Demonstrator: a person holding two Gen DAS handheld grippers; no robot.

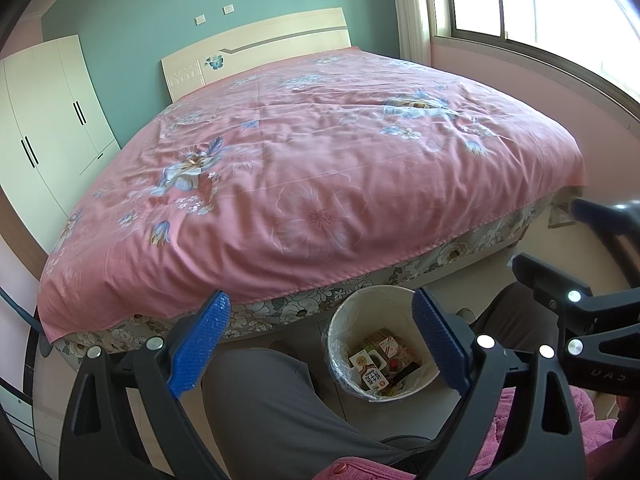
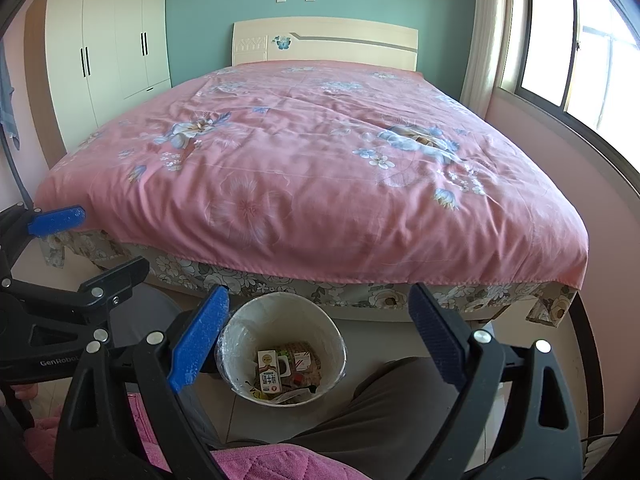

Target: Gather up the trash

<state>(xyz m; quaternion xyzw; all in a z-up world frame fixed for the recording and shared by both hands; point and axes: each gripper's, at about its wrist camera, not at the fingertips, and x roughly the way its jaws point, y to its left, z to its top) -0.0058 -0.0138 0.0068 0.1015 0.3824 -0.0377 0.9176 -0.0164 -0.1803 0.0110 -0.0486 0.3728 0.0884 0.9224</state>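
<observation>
Both grippers, left gripper point(image 1: 320, 344) and right gripper point(image 2: 318, 340), gape empty; "GenRobot" lettering at nine o'clock; trash bin point(image 2: 336, 344) below pink bed point(image 2: 300, 168).

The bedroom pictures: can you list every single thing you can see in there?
bed: one, pink flowered cover, middle of room
headboard: one, cream, against green wall
wardrobe: one, white, left of bed
window: one, bright, right wall
bin: one, white, lined, floor at bed's foot
trash: several cartons and wrappers, inside bin
person's legs: grey trousers, beside bin
left gripper: blue pads, open, empty
right gripper: blue pads, open, empty
</observation>
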